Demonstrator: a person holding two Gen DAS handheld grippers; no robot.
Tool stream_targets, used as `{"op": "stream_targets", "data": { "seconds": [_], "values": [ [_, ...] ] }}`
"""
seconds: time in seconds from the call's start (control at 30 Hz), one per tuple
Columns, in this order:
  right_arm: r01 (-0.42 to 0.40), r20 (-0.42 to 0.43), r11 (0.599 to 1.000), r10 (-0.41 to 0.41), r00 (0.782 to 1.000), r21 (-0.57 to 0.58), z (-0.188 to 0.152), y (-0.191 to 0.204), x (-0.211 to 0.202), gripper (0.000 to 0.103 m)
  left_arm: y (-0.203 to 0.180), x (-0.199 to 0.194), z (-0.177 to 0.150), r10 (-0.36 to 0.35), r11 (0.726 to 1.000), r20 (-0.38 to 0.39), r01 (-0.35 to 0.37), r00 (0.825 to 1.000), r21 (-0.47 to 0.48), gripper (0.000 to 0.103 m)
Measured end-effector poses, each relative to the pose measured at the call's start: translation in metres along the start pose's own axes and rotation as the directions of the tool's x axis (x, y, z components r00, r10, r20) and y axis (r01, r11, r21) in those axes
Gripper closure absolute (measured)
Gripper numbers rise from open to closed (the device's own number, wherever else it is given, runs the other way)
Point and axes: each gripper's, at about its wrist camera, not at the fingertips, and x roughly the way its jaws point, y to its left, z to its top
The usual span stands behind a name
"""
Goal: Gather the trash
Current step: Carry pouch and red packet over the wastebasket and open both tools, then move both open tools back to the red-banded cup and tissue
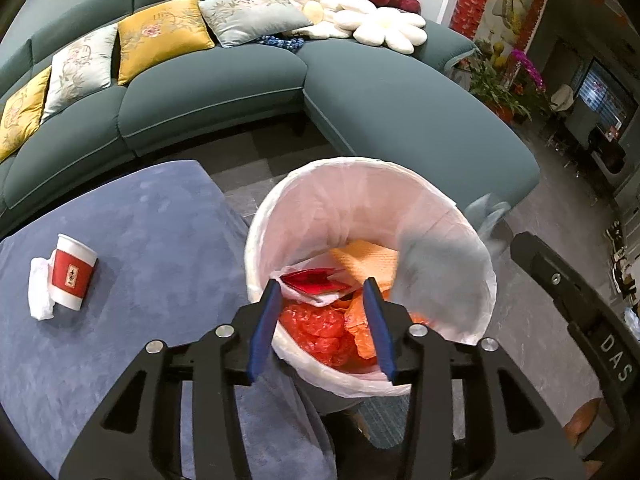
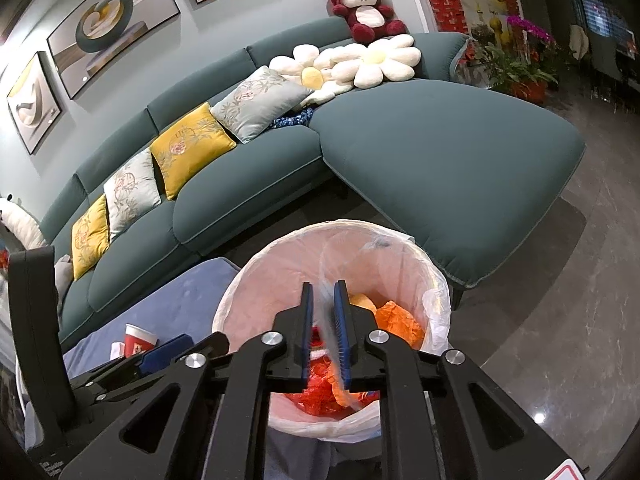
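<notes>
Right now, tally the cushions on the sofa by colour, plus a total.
Yellow square cushions: 2
Pale grey-blue square cushions: 2
White flower-shaped cushions: 2
Total: 6
Not counted: the plush bear on the sofa back, and a white shape at the left edge of the right wrist view, too cut off to identify.

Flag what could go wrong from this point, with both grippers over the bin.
1. The right gripper is nearly shut on a clear plastic film above the trash bin; the film looks clingy and may stick to the pads or drift outside on release.
2. The paper cup and crumpled tissue remain on the blue table; the cup could tip when grasped. The left gripper is open and empty.
</notes>
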Motion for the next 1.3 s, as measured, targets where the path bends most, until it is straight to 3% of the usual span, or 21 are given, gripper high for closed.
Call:
{"op": "stream_targets", "data": {
  "seconds": [0.1,0.47,0.67,1.3],
  "values": [
    [0.001,0.008,1.000,-0.001,1.000,-0.003,0.001,0.005,-0.002,0.078,0.006,-0.002,-0.002,0.007,1.000,0.000,-0.007,1.000,-0.007,0.059],
    [-0.017,0.006,0.999,0.017,1.000,-0.044,-0.002,0.033,-0.009,0.073,0.033,-0.019,-0.006,0.035,0.998,0.022,-0.033,0.999,-0.062,0.049],
    [-0.036,0.002,0.996,0.036,0.999,-0.085,-0.008,0.061,-0.013,0.071,0.056,-0.031,-0.011,0.048,0.994,0.033,-0.044,0.998,-0.101,0.049],
    [-0.102,-0.038,0.967,0.096,0.995,-0.231,-0.036,0.165,-0.016,0.057,0.162,-0.076,-0.039,0.124,0.960,0.073,-0.101,0.990,-0.261,0.042]
  ]
}}
